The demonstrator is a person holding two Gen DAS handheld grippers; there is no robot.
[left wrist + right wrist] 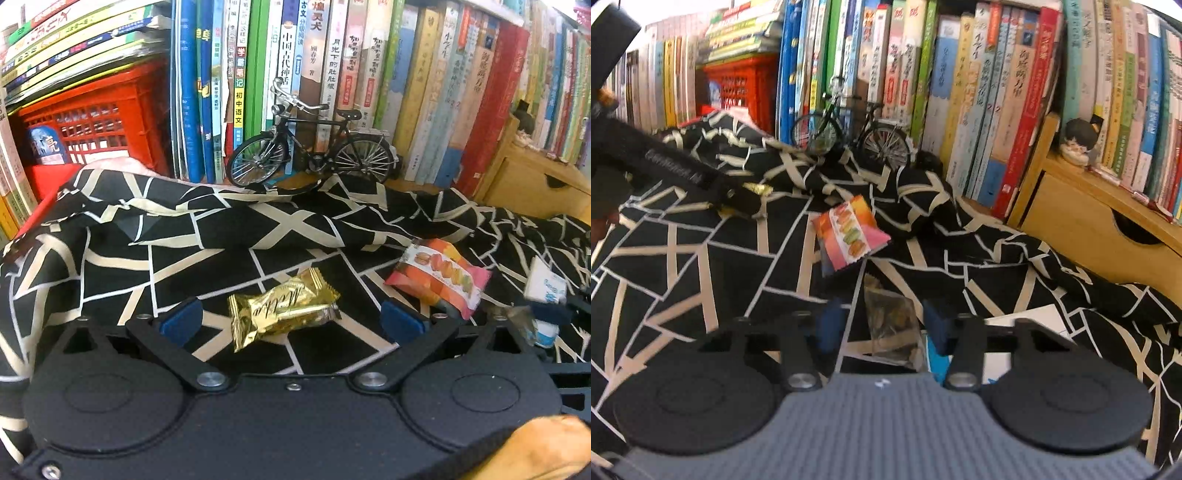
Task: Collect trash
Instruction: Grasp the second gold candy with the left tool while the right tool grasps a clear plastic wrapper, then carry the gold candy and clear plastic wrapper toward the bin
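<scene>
We held the left gripper point(290, 314) wide around the gold wrapper point(282, 314) and the right gripper point(882, 325) narrower around the clear wrapper point(892, 328), untouched, with the orange packet point(849, 230) at 12 o'clock, to pick both.

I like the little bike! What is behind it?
Behind the toy bicycle stands a row of upright books. The wheels and frame cover the bottoms of some spines, and whatever is behind the books cannot be seen.
</scene>
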